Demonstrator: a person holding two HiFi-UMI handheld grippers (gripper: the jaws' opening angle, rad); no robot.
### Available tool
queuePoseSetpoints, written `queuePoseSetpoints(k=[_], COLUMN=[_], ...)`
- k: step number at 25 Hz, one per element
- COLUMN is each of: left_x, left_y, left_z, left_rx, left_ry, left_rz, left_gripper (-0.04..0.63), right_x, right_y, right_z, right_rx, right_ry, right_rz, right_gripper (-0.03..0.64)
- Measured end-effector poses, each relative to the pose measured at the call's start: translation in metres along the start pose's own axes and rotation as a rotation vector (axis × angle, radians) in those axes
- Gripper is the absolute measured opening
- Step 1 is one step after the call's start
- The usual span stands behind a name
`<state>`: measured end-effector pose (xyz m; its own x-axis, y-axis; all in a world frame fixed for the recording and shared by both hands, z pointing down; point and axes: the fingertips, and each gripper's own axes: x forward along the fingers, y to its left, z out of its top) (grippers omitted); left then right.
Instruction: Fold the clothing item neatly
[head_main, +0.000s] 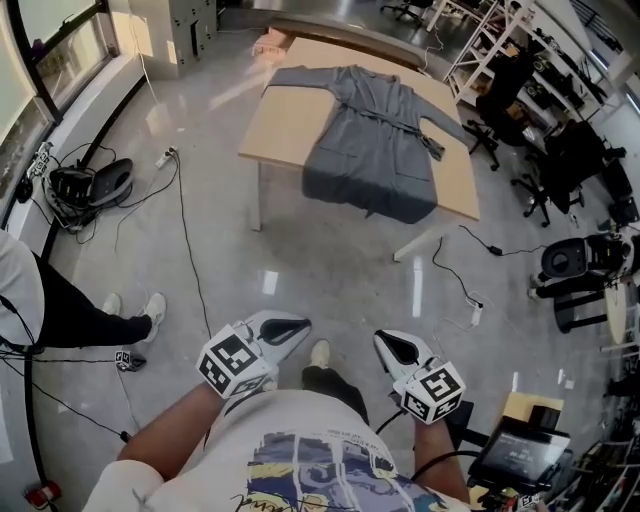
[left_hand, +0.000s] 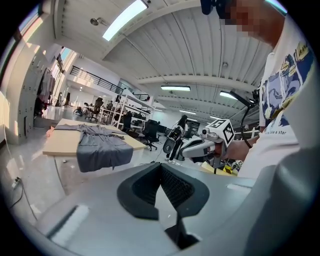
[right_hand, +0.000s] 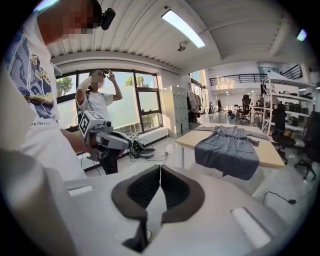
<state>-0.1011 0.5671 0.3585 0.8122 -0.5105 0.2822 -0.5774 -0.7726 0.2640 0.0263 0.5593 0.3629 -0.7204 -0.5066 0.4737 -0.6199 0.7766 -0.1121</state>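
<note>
head view looks down on the left tool (head_main: 288, 326) and the right tool (head_main: 393, 346), held side by side close to the person's chest above the glossy floor (head_main: 330, 265), each with its jaws pressed together and nothing between them. the grey robe (head_main: 372, 140) lies spread flat on the wooden desk (head_main: 285, 115), well apart from both tools, sleeves out to the sides, its hem hanging over the desk's near edge. a second person (head_main: 50, 305) stands at the left.
</note>
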Motion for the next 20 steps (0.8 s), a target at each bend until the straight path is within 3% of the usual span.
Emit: queuePoseSetpoints(k=[15, 20], left_x=[0.106, 0.147], left_y=[0.051, 0.055], left_z=[0.066, 0.084], left_rx=[0.011, 0.033], left_ry=[-0.003, 0.001], left_rz=[0.127, 0.16], left_gripper=[0.003, 0.005], right_x=[0.014, 0.008], right_y=[-0.142, -0.18], right_z=[0.031, 0.022], right_rx=[-0.029, -0.022], right_ry=[-0.057, -0.061], right_rz=[0.041, 0.074], right_gripper=[0.015, 0.017])
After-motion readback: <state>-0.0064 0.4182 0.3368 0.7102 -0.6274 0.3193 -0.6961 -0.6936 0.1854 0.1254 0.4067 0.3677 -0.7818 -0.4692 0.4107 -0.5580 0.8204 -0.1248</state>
